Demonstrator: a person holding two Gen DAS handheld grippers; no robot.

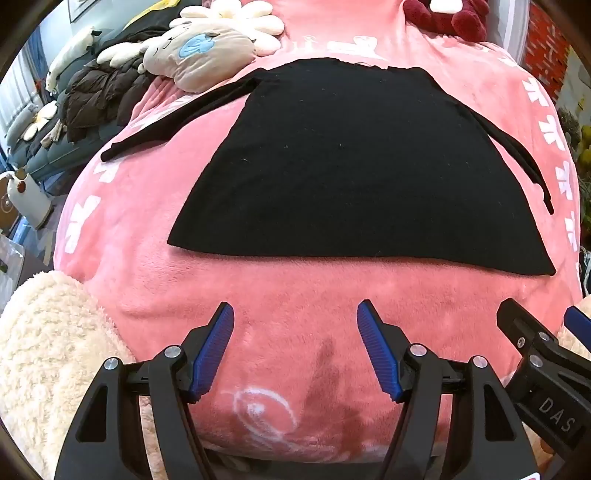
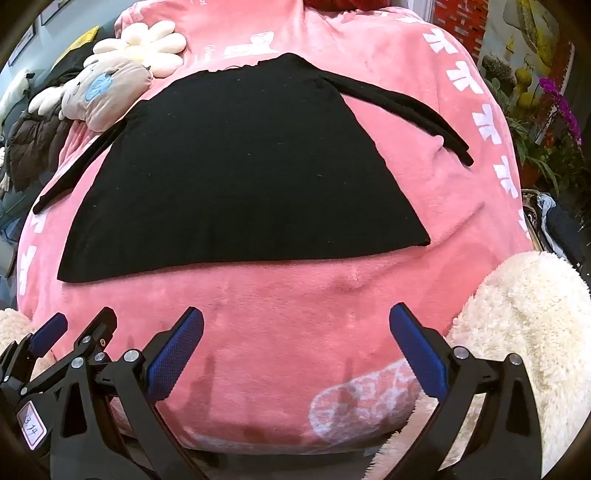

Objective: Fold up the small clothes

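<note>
A black long-sleeved garment (image 1: 340, 170) lies spread flat on a pink fleece blanket (image 1: 295, 291), its hem toward me and both sleeves angled outward. It also shows in the right wrist view (image 2: 236, 177). My left gripper (image 1: 295, 314) is open and empty, hovering over bare blanket just short of the hem. My right gripper (image 2: 295, 317) is open and empty, also short of the hem. The right gripper shows at the right edge of the left wrist view (image 1: 539, 325); the left gripper shows at the left edge of the right wrist view (image 2: 85, 321).
A grey plush toy (image 1: 199, 55) and a flower cushion (image 1: 243, 22) lie at the blanket's far left, beside dark jackets (image 1: 99, 96). Cream fleece (image 2: 524, 325) borders the near corners. Potted plants (image 2: 535, 122) stand at the right. A white kettle (image 1: 22, 195) stands at the left.
</note>
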